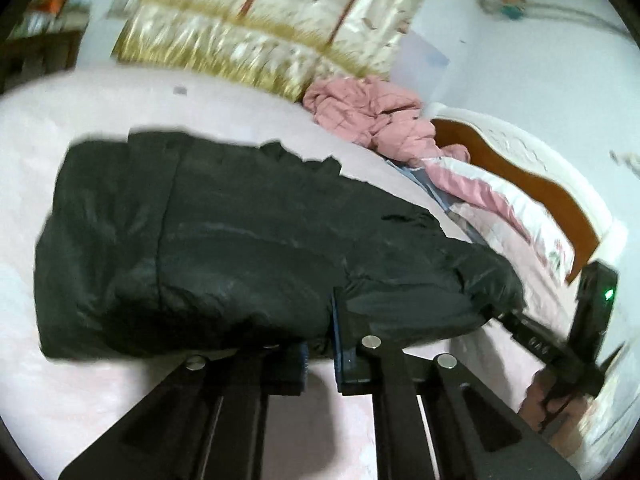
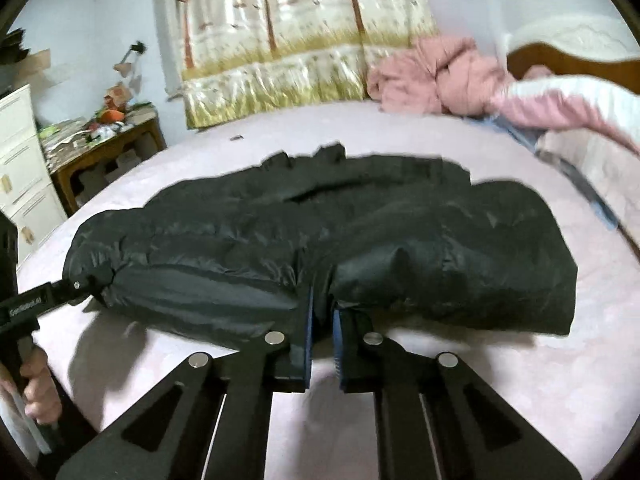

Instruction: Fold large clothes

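One black puffer jacket lies on a pink-sheeted bed (a crumpled pink quilt behind). Two grippers, left gripper and right gripper, each pinch its near edge, jaws nearly closed.

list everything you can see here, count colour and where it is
black puffer jacket: one, black, spread across the middle of the bed, near edge pinched by both grippers
bed sheet: one, pale pink, under the jacket
pink quilted garment: one, pink, bunched at the far side of the bed near the headboard
bedding roll: one, pink and white, by the headboard
headboard: one, white frame with brown panel, bed's end
curtain: one, cream with gold grass print, far wall
side table: one, brown wood, cluttered, beside the bed
drawer unit: one, white, next to the table
left gripper: black, shut on jacket
right gripper: black, shut on jacket
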The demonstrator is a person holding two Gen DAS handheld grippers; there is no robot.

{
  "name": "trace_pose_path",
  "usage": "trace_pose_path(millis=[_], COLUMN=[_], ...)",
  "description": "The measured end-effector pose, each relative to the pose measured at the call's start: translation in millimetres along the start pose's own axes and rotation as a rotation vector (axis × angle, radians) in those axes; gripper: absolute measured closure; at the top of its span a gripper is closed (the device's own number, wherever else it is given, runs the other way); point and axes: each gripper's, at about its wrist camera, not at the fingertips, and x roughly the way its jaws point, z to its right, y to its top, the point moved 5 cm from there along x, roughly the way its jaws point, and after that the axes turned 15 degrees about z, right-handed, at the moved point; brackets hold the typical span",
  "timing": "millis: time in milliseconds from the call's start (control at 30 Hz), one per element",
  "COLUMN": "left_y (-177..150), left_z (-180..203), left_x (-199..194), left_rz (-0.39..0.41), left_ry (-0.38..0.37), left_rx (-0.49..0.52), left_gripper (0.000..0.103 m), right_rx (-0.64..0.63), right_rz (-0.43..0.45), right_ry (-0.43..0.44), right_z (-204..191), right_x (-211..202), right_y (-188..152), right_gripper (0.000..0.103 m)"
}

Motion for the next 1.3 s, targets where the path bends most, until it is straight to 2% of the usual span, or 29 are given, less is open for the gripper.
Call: trace_pose_path(millis=[100, 233, 333, 433, 600, 733, 900, 933, 1000, 1033, 1067, 1100, 1133, 1167, 1200, 1267, 1300], left_y=[0, -14, -13, 1, 40, 68, 96, 101, 109, 112, 115, 117, 117, 116, 115, 111, 109], left_z=[15, 29, 30, 31, 33, 35, 21, 15, 4, -2, -8, -12, -15, -17, -18, -25, -31], left_x=[-21, -41, -48, -45, -21, 11, 63, 73, 88, 91, 89, 82, 74, 62, 57, 50, 49], left_rz=[-0.017, -0.08, -0.103, -0.115, -0.087, -0.047, 0.0, 0.002, 0.015, 0.032, 0.06, 0.102, 0.144, 0.203, 0.225, 0.231, 0.225], left_ry=[0.03, 0.088, 0.1, 0.103, 0.143, 0.154, 0.145, 0.137, 0.144, 0.166, 0.193, 0.221, 0.237, 0.247, 0.256, 0.309, 0.335], left_rx=[0.085, 0.173, 0.161, 0.136, 0.16, 0.231, 0.272, 0.263, 0.242, 0.24, 0.246, 0.259, 0.277, 0.308, 0.332, 0.388, 0.405], left_gripper=[0.094, 0.094, 0.094, 0.093, 0.093, 0.093, 0.085, 0.08, 0.067, 0.053, 0.036, 0.027, 0.013, 0.012, 0.012, 0.009, 0.008], right_rx=[-0.016, -0.064, -0.054, -0.056, -0.088, -0.113, -0.085, -0.081, -0.086, -0.088, -0.091, -0.105, -0.121, -0.133, -0.134, -0.11, -0.097], right_rz=[0.029, 0.004, -0.031, -0.031, 0.016, 0.064, 0.053, 0.052, 0.059, 0.072, 0.088, 0.097, 0.1, 0.1, 0.096, 0.089, 0.093], right_ry=[0.007, 0.0, 0.014, 0.009, -0.01, -0.028, -0.038, -0.044, -0.055, -0.067, -0.08, -0.105, -0.13, -0.15, -0.159, -0.167, -0.179], right_z=[-8, -19, -21, -20, -21, -19, -7, -4, 3, 6, 10, 15, 19, 24, 29, 43, 50], right_x=[-28, -50, -55, -55, -32, 1, 55, 65, 83, 87, 90, 94, 97, 99, 101, 102, 100], right_y=[3, -4, -6, 5, 48, 79, 98, 101, 105, 106, 108, 108, 108, 106, 105, 103, 103], right_gripper=[0.095, 0.095, 0.095, 0.093, 0.089, 0.088, 0.084, 0.083, 0.073, 0.069, 0.061, 0.051, 0.05, 0.05, 0.05, 0.049, 0.041])
